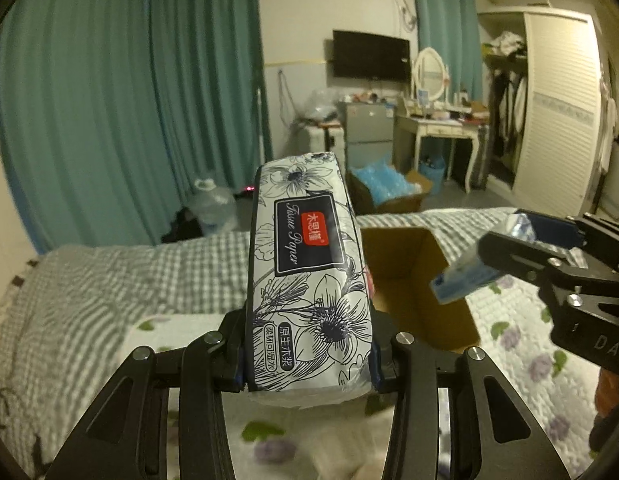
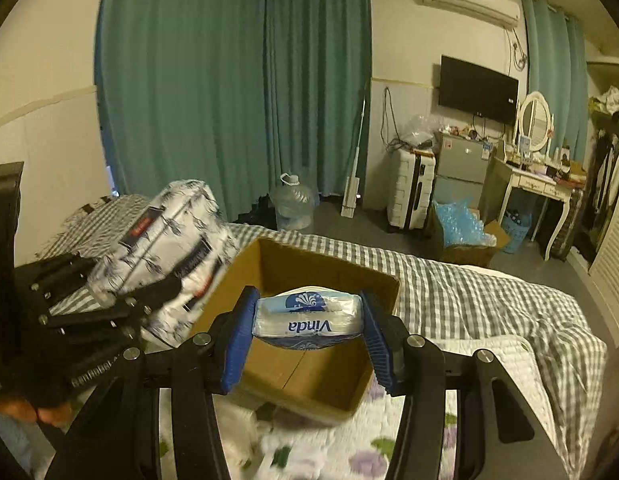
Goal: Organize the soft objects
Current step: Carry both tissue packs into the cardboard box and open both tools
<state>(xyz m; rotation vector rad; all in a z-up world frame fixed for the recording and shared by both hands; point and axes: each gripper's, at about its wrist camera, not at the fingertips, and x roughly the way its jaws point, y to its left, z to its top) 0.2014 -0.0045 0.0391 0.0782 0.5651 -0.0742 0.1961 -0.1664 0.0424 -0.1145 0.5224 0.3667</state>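
Note:
My left gripper (image 1: 309,354) is shut on a white tissue pack with black flower print (image 1: 309,272) and holds it upright in the air over the bed. The same pack shows at the left of the right wrist view (image 2: 169,248). My right gripper (image 2: 307,330) is shut on a small blue and white Vinda tissue pack (image 2: 309,322) and holds it above an open cardboard box (image 2: 309,376). The box looks empty inside. In the left wrist view the box (image 1: 413,288) stands behind the flower pack, and the right gripper (image 1: 489,258) comes in from the right.
The box stands on a bed with a grey checked cover (image 2: 469,292) and a white quilt with purple flowers (image 2: 389,452). Teal curtains (image 2: 229,100), a water jug (image 2: 293,200), a suitcase (image 2: 413,188), a dresser and a wardrobe stand beyond.

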